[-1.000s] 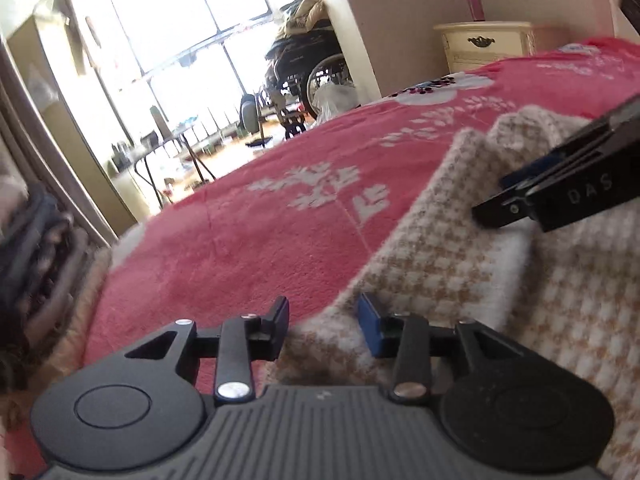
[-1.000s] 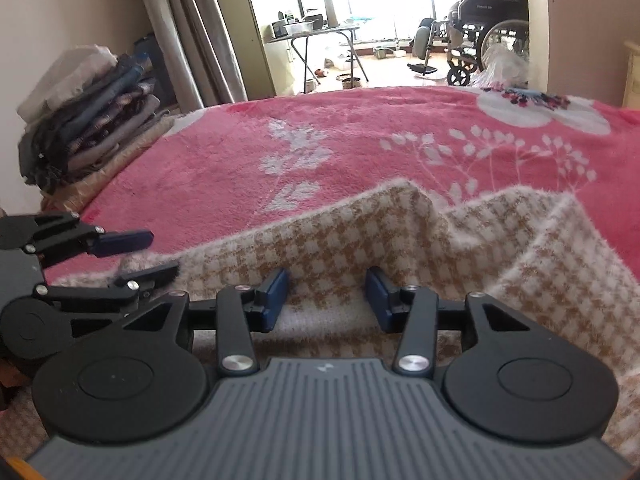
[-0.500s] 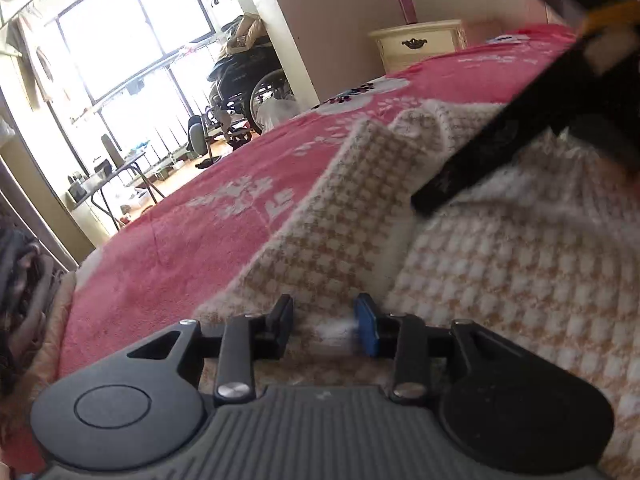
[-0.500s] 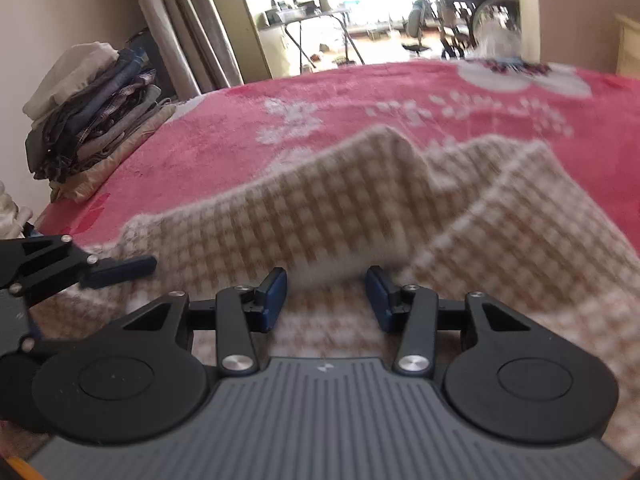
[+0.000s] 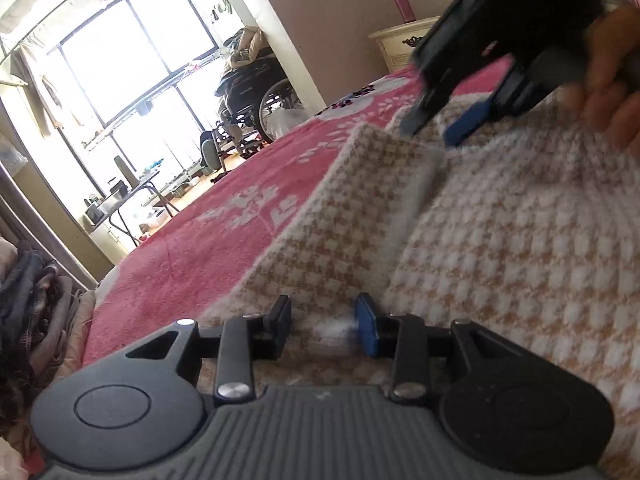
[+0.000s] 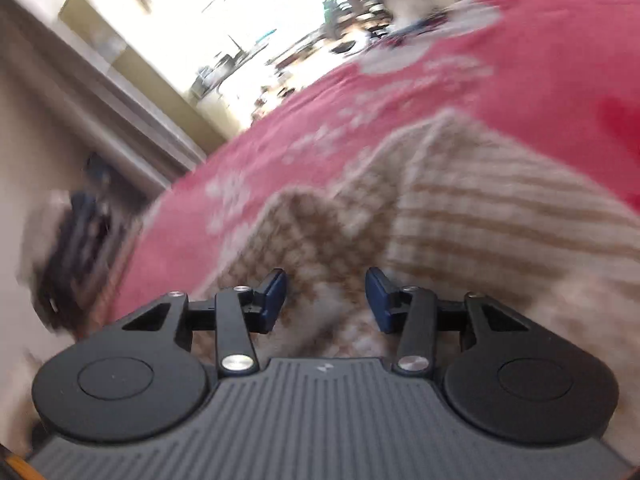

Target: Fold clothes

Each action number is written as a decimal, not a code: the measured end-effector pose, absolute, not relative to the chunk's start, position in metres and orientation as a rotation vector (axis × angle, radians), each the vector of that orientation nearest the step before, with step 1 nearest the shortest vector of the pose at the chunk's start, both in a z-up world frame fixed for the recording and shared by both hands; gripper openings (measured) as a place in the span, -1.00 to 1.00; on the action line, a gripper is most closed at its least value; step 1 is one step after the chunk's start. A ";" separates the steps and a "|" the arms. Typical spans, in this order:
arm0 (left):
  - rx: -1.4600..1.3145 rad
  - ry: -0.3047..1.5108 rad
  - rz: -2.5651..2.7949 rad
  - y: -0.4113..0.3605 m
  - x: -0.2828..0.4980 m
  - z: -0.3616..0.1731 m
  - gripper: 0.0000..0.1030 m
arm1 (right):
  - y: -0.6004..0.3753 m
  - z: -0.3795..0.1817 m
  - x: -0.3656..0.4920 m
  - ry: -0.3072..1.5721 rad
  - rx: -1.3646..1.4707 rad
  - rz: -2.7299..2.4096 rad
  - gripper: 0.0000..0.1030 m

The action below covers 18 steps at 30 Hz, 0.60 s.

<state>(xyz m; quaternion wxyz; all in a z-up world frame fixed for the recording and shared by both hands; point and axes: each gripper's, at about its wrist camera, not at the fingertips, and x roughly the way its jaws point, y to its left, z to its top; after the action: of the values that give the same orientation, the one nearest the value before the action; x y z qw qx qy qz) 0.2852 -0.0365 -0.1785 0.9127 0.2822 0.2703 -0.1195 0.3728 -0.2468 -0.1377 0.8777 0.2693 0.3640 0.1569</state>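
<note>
My left hand-held gripper (image 5: 323, 326) sits low over the near edge of the beige-and-white houndstooth knitted sweater (image 5: 520, 260). Its jaws are part-way closed, with a tuft of the white fuzzy hem between them. There is a gap between the pads, and I cannot tell whether they bite the cloth or only straddle it. A second ago bare blanket filled the left half of this view; now the sweater fills most of the foreground, so I have slid across it.

My right hand-held gripper (image 6: 326, 300) is also about half closed, with checked knit showing through the gap. That view is smeared and steeply tilted where it was level a second ago, so the wrist is rolling fast, and I cannot say whether it holds anything. From the left camera I now see it well ahead, up at the top right, with my hand (image 5: 612, 92) around it; earlier it lay low, beside the cloth.

Just below it, a narrow flap of the sweater (image 5: 380, 184) lies doubled over the body, its pale inner face showing along the crease. I judge that one side is being folded in and the second fold is still to come.

The sweater rests on the bed's red fleece blanket with white flower print (image 5: 200, 248). At the bed's left edge is a pile of folded dark clothes (image 5: 28, 292). Farther off, a wheelchair (image 5: 256, 96) stands by the bright window.
</note>
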 end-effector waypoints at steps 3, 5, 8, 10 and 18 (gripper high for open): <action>0.538 0.573 -0.227 -0.036 0.277 -0.161 -0.11 | -0.277 -0.117 0.345 0.737 0.692 0.326 -0.12; 0.473 0.545 -0.224 -0.033 0.263 -0.142 -0.05 | -0.291 -0.104 0.313 0.729 0.733 0.361 -0.11; 0.387 0.490 -0.238 -0.031 0.231 -0.107 0.01 | -0.307 -0.084 0.263 0.717 0.774 0.408 -0.08; 0.328 0.449 -0.264 -0.030 0.205 -0.084 0.09 | -0.314 -0.075 0.222 0.711 0.776 0.432 -0.06; 0.141 0.582 -0.517 -0.047 0.093 -0.039 0.23 | -0.341 -0.044 0.095 0.727 0.674 0.357 0.05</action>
<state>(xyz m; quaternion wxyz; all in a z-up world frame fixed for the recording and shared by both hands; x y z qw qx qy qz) 0.0926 -0.0475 -0.0389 0.9228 0.0686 0.2837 -0.2516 0.0955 -0.3408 -0.0443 0.8644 0.3217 0.3469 0.1704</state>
